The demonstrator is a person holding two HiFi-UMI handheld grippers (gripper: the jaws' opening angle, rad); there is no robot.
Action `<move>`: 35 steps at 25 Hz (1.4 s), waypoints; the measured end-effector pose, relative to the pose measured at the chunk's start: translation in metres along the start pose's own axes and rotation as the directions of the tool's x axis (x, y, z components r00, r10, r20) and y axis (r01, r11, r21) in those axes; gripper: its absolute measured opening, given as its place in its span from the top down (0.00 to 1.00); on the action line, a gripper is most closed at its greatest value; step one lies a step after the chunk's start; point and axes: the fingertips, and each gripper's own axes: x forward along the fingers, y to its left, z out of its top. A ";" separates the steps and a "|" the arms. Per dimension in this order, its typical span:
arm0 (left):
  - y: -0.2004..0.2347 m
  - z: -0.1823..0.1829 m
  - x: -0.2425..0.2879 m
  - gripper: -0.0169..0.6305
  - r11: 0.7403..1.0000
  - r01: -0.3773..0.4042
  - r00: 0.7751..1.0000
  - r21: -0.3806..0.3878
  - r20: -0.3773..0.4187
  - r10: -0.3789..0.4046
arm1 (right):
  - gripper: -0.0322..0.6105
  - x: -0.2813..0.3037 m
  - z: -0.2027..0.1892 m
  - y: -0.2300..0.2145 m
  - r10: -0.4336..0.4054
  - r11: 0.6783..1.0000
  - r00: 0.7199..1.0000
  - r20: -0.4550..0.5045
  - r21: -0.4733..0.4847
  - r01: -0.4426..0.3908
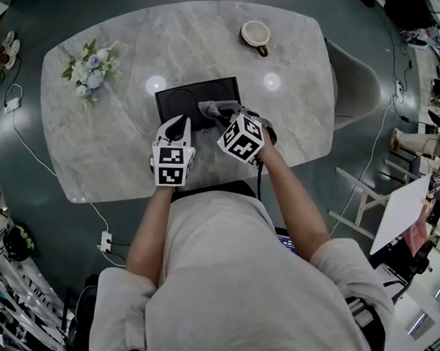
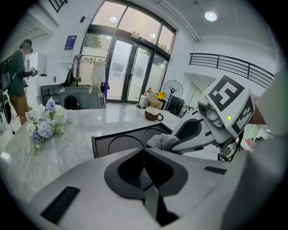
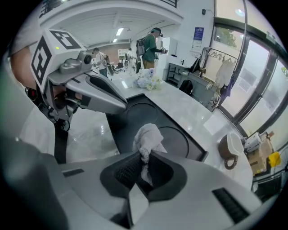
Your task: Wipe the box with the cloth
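A flat black box [image 1: 186, 101] with two round recesses lies on the marble table [image 1: 110, 154]. A crumpled grey cloth [image 1: 217, 108] rests on the box's near right part, and my right gripper [image 1: 222, 116] is shut on it. In the right gripper view the cloth [image 3: 147, 137] bunches out of the jaws of the right gripper [image 3: 145, 157] onto the box [image 3: 135, 112]. My left gripper [image 1: 182, 124] sits at the box's near edge, left of the cloth. In its own view the left gripper [image 2: 144, 152] has its jaws together with nothing seen between them, and the box [image 2: 119, 144] lies just beyond.
A bunch of pale flowers [image 1: 90, 68] lies at the table's far left. A brown and white cup [image 1: 256, 34] stands at the far right. A grey chair [image 1: 356, 85] sits at the table's right end. Cables [image 1: 13, 100] run over the floor at left.
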 end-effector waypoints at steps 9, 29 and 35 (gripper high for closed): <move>-0.011 -0.007 -0.003 0.94 1.000 0.006 1.000 0.007 -0.001 -0.006 | 0.87 -0.006 -0.009 0.016 0.001 1.000 1.000 0.006 0.013 -0.001; -0.012 0.004 -0.004 0.94 1.000 -0.012 0.999 -0.018 0.034 0.013 | 0.87 -0.034 0.018 -0.063 -0.134 0.991 0.984 0.114 0.040 0.130; -0.006 0.021 -0.005 0.94 0.999 -0.030 0.998 -0.041 0.055 0.032 | 0.87 -0.012 0.010 -0.100 -0.120 0.990 0.990 0.074 0.085 0.114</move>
